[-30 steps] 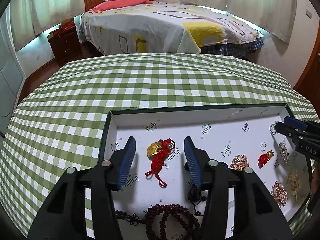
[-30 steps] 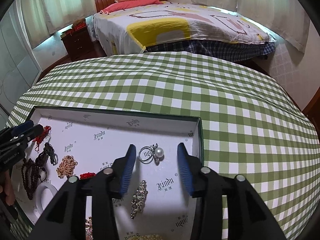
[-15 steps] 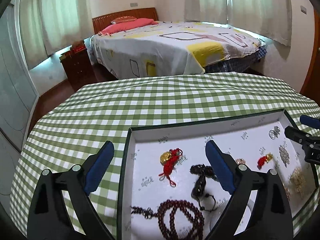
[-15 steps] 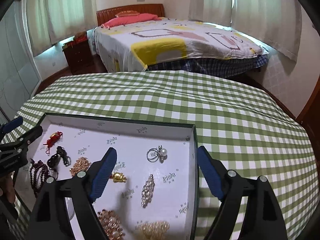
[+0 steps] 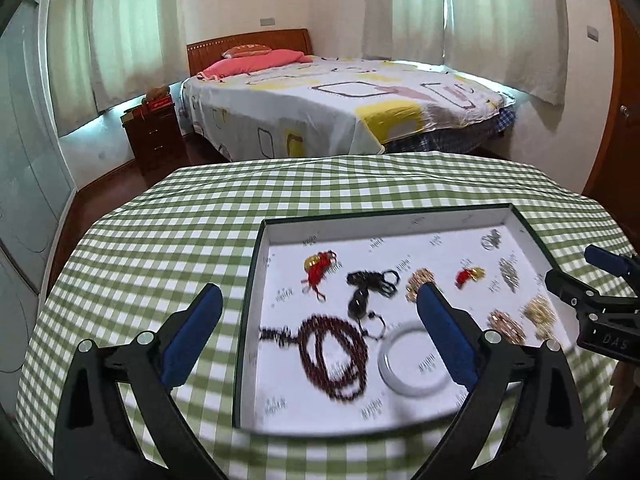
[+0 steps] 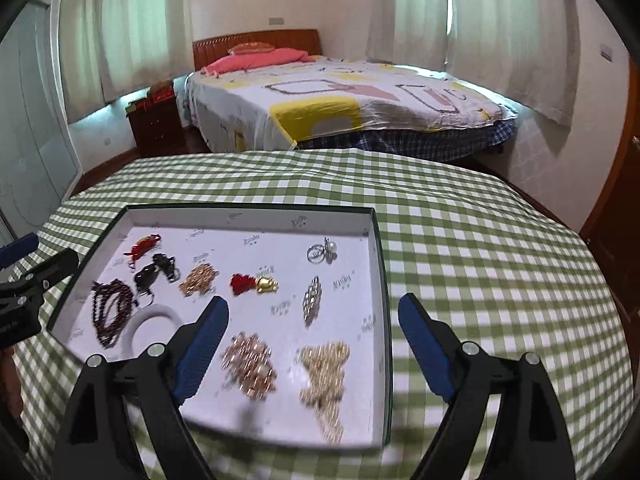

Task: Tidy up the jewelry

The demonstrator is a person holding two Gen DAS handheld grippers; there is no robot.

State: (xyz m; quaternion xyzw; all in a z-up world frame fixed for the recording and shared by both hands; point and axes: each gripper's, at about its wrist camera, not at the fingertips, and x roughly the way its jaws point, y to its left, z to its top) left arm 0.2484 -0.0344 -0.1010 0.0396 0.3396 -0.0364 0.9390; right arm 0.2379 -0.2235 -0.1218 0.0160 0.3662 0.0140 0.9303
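Observation:
A shallow white-lined box [image 5: 400, 227] [image 6: 256, 213] lies on the green checked tablecloth and holds jewelry. In it are a dark red bead necklace [image 5: 334, 356] [image 6: 110, 308], a white bangle [image 5: 414, 366] [image 6: 138, 322], a black cord pendant [image 5: 366, 288] [image 6: 154, 270], a gold charm on red cord [image 5: 318, 266], a gold bell with red tassel [image 6: 256, 282], a pearl ring [image 6: 324, 252] and several gold and silver brooches [image 6: 250, 362]. My left gripper [image 5: 318, 336] is open and empty, raised over the box's near left side. My right gripper [image 6: 314, 344] is open and empty above the box's near right side.
The table [image 5: 160, 248] [image 6: 500, 264] carries the box. Behind it stand a bed [image 5: 340, 108] and a dark wooden nightstand [image 5: 154, 136]. The right gripper shows at the right edge of the left wrist view [image 5: 600, 300]; the left gripper shows at the left edge of the right wrist view [image 6: 24, 280].
Both grippers have opened wide and drawn back and up from the box. A black cord pendant now lies where the left gripper's fingers were. More of the box and room shows.

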